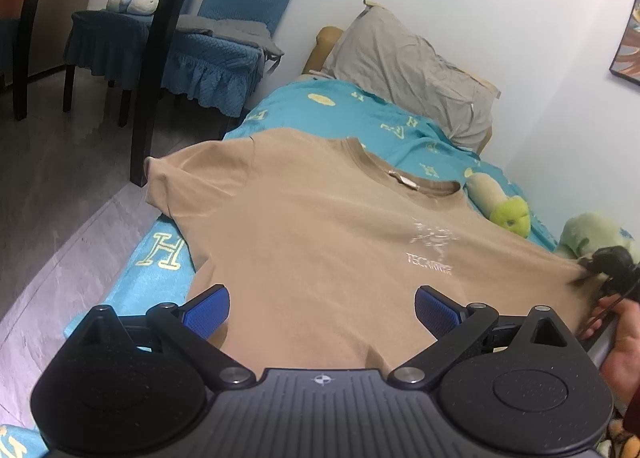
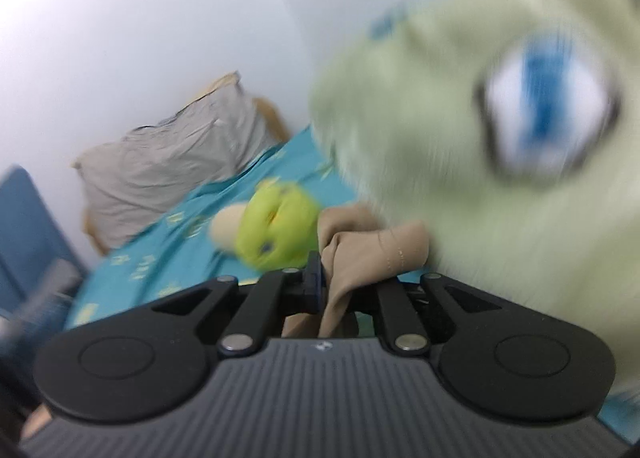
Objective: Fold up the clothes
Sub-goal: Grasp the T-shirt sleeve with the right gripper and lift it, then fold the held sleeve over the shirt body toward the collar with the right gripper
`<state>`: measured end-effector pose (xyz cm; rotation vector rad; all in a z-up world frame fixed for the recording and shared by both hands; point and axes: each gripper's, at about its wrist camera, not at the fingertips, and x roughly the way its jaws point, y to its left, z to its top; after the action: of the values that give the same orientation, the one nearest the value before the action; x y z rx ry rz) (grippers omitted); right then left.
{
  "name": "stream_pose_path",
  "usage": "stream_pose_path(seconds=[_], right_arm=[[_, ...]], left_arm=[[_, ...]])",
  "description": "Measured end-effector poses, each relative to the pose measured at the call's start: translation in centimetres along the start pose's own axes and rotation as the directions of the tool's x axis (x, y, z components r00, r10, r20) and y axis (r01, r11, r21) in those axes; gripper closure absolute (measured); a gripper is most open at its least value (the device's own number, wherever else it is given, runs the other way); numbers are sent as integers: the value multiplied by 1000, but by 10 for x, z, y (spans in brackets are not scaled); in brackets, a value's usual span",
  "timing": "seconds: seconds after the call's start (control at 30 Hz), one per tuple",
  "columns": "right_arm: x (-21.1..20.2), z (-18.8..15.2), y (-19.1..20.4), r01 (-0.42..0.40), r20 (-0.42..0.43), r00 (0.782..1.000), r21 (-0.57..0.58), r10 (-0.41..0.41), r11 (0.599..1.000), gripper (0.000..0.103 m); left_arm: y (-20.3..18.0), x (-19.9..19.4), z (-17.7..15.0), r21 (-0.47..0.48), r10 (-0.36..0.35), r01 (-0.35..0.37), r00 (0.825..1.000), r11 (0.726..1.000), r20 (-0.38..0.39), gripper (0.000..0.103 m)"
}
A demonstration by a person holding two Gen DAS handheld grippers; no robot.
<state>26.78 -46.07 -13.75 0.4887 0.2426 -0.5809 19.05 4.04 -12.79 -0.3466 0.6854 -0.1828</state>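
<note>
A tan T-shirt (image 1: 320, 225) with a pale chest print lies spread front-up on the teal bed sheet (image 1: 400, 125), collar toward the pillow. My left gripper (image 1: 322, 310) is open, its blue pads either side of the shirt's lower body, just above the cloth. My right gripper (image 2: 340, 278) is shut on a bunched edge of the tan T-shirt (image 2: 376, 250); it shows in the left wrist view (image 1: 600, 266) pinching the shirt's right side. The right wrist view is blurred.
A grey pillow (image 1: 416, 69) lies at the head of the bed by the wall. A green plush toy (image 1: 508, 209) and a large pale green plush (image 2: 500, 137) sit beside the shirt. Blue-covered chairs (image 1: 224, 49) and a dark table leg (image 1: 152, 97) stand left of the bed.
</note>
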Motion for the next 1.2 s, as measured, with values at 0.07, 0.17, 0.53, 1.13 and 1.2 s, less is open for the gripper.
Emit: stream_pose_path(seconds=[0.07, 0.17, 0.53, 1.13, 1.2], right_arm=[[-4, 11, 2, 28, 9, 1000, -18, -28, 999, 93], [-5, 16, 13, 50, 16, 999, -45, -50, 998, 93], [-39, -30, 184, -191, 13, 977, -409, 215, 892, 93], [-12, -140, 247, -489, -400, 853, -389, 335, 781, 18], [-29, -125, 242, -526, -410, 830, -355, 377, 773, 17]], left_arm=[[-1, -5, 1, 9, -3, 3, 1000, 1000, 14, 3], [-5, -9, 3, 25, -3, 2, 1000, 1000, 24, 3], [1, -12, 15, 86, 95, -98, 995, 992, 34, 3], [38, 8, 25, 54, 158, -160, 987, 986, 40, 4], [34, 7, 23, 67, 158, -161, 986, 985, 44, 4]])
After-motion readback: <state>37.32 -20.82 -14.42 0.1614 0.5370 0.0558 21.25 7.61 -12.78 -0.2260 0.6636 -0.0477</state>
